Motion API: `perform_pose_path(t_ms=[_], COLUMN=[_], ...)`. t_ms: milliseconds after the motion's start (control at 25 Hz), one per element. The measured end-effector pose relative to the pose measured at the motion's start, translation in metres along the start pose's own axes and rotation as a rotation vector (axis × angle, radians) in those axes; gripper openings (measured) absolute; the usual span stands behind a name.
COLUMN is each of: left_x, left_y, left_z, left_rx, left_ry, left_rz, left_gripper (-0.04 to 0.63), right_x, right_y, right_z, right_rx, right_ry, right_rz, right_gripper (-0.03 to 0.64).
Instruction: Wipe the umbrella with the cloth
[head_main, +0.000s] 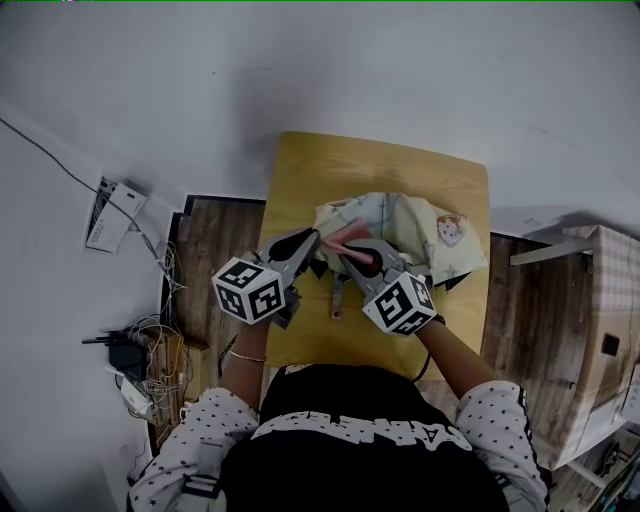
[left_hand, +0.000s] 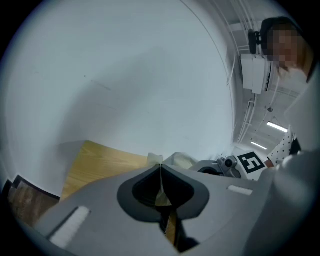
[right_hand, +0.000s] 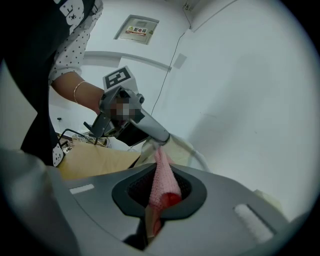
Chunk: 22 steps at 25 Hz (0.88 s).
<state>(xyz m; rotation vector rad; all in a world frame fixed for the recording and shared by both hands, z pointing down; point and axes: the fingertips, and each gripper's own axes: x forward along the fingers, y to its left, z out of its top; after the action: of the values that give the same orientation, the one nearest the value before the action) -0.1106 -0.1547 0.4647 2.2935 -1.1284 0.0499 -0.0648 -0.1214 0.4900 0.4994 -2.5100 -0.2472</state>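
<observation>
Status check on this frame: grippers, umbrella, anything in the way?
Left gripper shut on umbrella edge. Right gripper shut on pink cloth. No obstruction seen.

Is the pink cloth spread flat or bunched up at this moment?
Bunched up. The cloth is squeezed into a narrow roll between the jaws of the right gripper, close to the umbrella.

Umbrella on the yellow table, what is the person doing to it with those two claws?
A person holds a claw in each hand over a wooden table. The left claw is shut on a thin edge of the cream umbrella, which lies crumpled on the table. The right claw is shut on a pink cloth, held right by the umbrella's fabric. It looks like one claw holds the umbrella while the other is set to wipe it.
</observation>
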Motion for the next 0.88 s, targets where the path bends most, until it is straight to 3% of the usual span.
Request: perform_pose_path(t_ms=[520,720,880], left_x=[-0.005,-0.005,-0.006], left_y=[-0.019,-0.020,-0.022], left_z=[0.006,0.006,0.007], left_rx=[0.021,0.014,0.006], left_ry=[-0.007,-0.012,-0.018], left_rz=[-0.006,-0.004,-0.003], left_gripper=[0.003,0.003,0.003], right_x=[-0.034,-0.064,-0.091], right_y=[0.031,0.001,-0.036], right_z=[0.003,0.031,0.085], right_rx=[0.028,0.061,0.071], right_ry=[-0.018,-0.092,-0.242], right_rz=[0.058,-0.030,-0.146], right_gripper=[0.032,0.032,0.032])
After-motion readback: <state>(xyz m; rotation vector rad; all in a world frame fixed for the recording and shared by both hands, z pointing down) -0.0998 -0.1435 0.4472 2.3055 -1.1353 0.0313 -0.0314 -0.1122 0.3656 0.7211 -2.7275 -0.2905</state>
